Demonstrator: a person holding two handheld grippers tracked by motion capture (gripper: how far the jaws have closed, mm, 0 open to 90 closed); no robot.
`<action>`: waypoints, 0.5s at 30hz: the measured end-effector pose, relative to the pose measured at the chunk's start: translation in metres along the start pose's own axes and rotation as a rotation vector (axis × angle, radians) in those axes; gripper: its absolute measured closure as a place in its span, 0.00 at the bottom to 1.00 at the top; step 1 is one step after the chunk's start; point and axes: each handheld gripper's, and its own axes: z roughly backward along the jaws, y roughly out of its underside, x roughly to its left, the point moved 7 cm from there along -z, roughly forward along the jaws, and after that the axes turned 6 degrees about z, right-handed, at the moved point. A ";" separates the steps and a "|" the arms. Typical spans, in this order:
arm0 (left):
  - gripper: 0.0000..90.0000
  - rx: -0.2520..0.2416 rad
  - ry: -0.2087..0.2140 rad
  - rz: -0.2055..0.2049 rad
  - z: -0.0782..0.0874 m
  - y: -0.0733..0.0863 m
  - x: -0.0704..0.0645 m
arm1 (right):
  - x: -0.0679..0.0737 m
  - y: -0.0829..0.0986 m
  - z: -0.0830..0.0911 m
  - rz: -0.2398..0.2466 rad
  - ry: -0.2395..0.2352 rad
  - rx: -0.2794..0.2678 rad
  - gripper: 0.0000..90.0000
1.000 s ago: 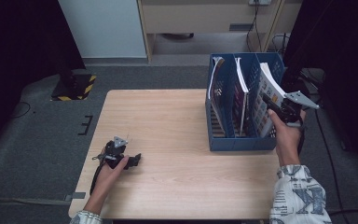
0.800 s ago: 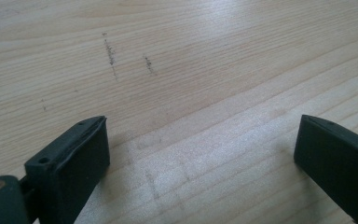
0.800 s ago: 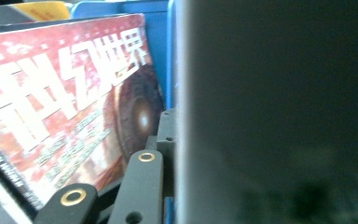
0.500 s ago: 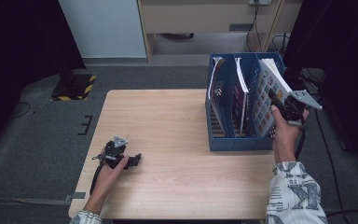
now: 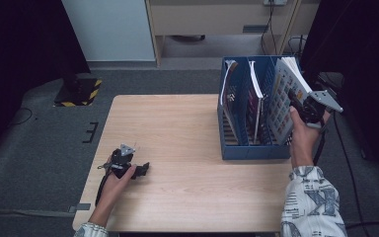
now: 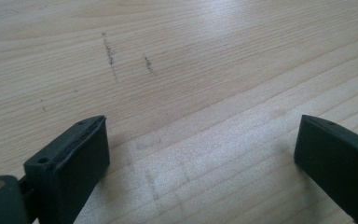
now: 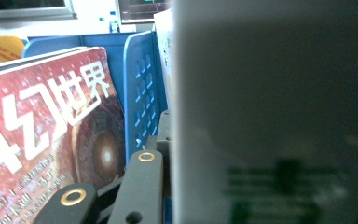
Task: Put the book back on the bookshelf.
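Tongs in the person's right hand, the right tongs (image 5: 296, 102), are clamped on the edge of a magazine (image 5: 282, 101) that stands tilted in the rightmost slot of a blue file holder (image 5: 256, 151). From above, this magazine leans toward the person's right, its top edge rising above the holder's rim, so it appears partly lifted or not fully seated. The right gripper view looks along the jaws from very close: a pale, blurred cover of the held magazine (image 7: 279, 116) takes up the right half of that view, pressed against the jaw, with a blue perforated divider (image 7: 142, 93) just beside it and a red space-themed magazine (image 7: 46, 140) in the next slot.

The holder sits at the far right side of the wooden table (image 5: 177, 148). Two other magazines stand in it: one in the left slot (image 5: 228, 94) and one in the middle slot (image 5: 253, 98), both upright and leaning slightly.

Left tongs (image 5: 140, 170) rest low on the table near its front left corner, well apart from the holder. The left gripper view shows them spread wide with nothing between them, only bare wood grain (image 6: 191, 93) with faint pencil-like marks.

As a judgement, the work is at an early to middle point: one magazine is gripped at its slot, while the other two sit untouched and the left hand waits idle
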 end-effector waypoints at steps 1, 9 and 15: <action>0.03 0.000 0.000 0.000 0.000 0.000 0.000 | 0.000 0.001 0.000 0.001 0.003 0.002 0.81; 0.03 0.000 0.001 0.000 0.000 0.000 0.000 | -0.001 0.006 -0.001 0.000 0.006 0.005 0.81; 0.03 0.000 0.001 0.000 0.000 0.000 0.000 | 0.002 0.010 -0.004 -0.001 -0.002 0.012 0.81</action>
